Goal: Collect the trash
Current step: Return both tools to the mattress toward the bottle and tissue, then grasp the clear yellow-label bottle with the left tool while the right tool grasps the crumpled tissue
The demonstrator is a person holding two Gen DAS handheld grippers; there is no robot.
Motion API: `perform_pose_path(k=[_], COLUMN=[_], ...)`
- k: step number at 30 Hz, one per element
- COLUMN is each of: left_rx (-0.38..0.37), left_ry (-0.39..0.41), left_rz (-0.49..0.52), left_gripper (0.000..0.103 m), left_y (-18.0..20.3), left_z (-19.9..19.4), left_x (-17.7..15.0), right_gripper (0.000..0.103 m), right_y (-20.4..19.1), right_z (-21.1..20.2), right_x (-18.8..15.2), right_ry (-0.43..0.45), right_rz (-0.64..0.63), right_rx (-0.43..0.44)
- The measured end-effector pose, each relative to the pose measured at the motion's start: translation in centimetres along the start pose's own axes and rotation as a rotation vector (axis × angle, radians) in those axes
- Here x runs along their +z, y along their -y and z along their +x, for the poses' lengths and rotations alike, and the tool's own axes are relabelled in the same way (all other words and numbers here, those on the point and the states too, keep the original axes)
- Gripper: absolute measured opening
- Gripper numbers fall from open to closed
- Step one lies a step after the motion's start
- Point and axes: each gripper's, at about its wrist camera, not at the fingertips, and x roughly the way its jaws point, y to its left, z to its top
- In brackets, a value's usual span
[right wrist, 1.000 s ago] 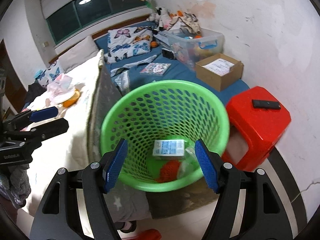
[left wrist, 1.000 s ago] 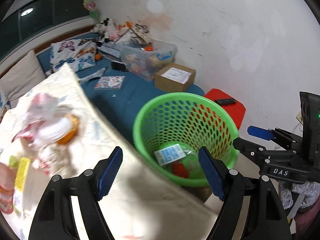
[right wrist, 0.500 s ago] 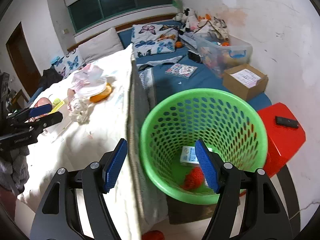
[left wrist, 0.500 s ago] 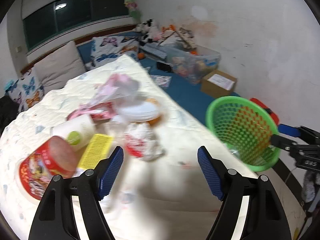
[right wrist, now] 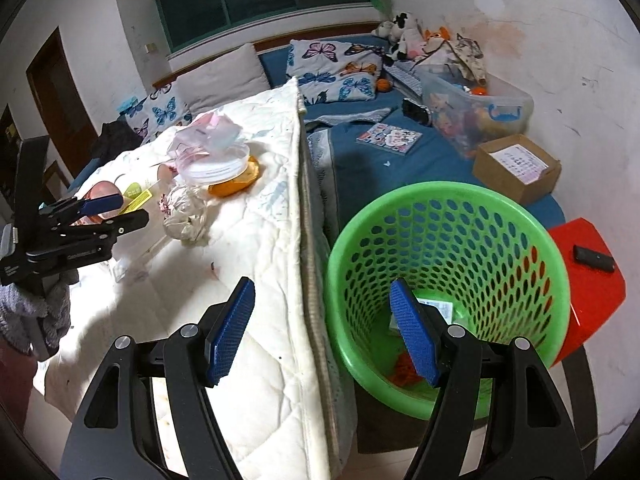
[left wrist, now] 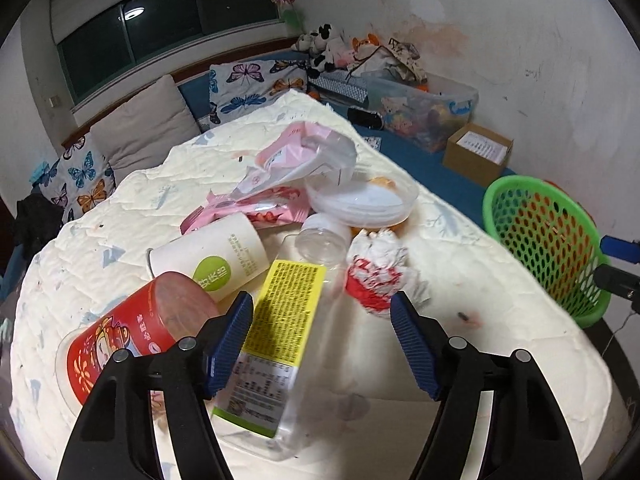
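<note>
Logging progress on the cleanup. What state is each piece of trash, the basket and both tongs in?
left tongs: open, empty, over the bottle
right tongs: open, empty
clear bottle: lying down, uncapped
red cup: tipped on its side
white cup: tipped on its side
crumpled wrapper: balled up on the mattress
green basket: upright, some trash inside

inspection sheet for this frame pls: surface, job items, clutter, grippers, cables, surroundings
Surface: white quilted mattress, stained.
Job's things: clear bottle with yellow label, red cup, white cup, crumpled wrapper, pink packets on it; green basket beside it, some trash inside.
Clutter: cardboard box, toy bin.
Grippers: left gripper jaws open over bottle; right gripper jaws open, empty.
Cables: nothing seen.
Surroundings: red stool, window.
</note>
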Motion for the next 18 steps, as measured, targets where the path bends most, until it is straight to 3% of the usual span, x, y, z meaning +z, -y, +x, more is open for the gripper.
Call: perform_pose_path(k=[15,18], left_rx=[0.034,0.033], left_ry=[-0.068,-0.090], left_rz=[0.150,0.149], left_gripper=[0.062,0.056], left_y=[0.5,0.3], left_z=[2.0,2.6], left_x=[0.3,0.3], right_gripper=[0.070,0.070], right_y=[-1.5,-1.6], right_z=[2.0,2.2], right_x=[0.5,0.6], right_ry=[-0.029,-0.033], right_rz=[-0.021,-0.021], right_rx=[0.029,0.033])
